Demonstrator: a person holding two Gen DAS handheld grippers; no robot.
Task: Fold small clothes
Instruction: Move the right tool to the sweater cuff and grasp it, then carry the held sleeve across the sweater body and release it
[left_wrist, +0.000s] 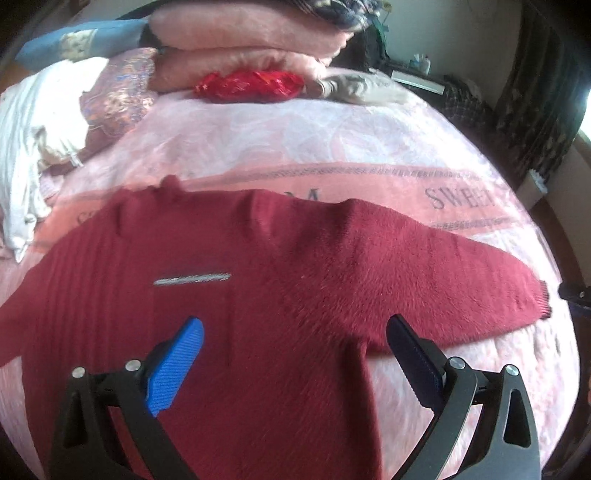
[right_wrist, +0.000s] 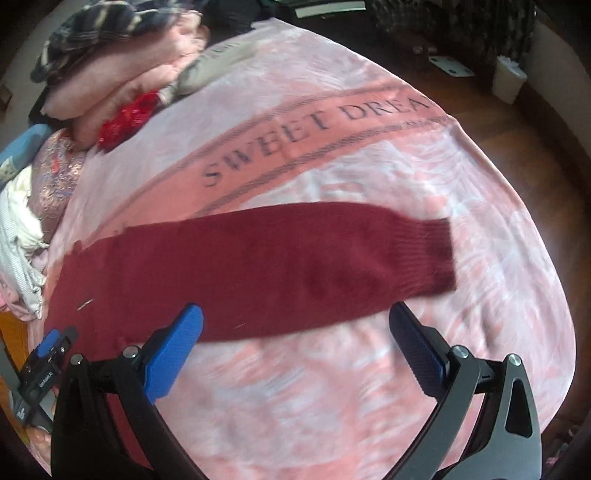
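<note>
My left claw (left_wrist: 295, 332) hangs wide open above the dark red sweater (left_wrist: 258, 295), which lies flat on the pink blanket (left_wrist: 332, 140) of the bed. My right claw (right_wrist: 295, 325) is spread open too, over its outstretched sleeve (right_wrist: 332, 258).

Soft daylight from a window at right, motion blur throughout, strong fisheye bending with dark corners
</note>
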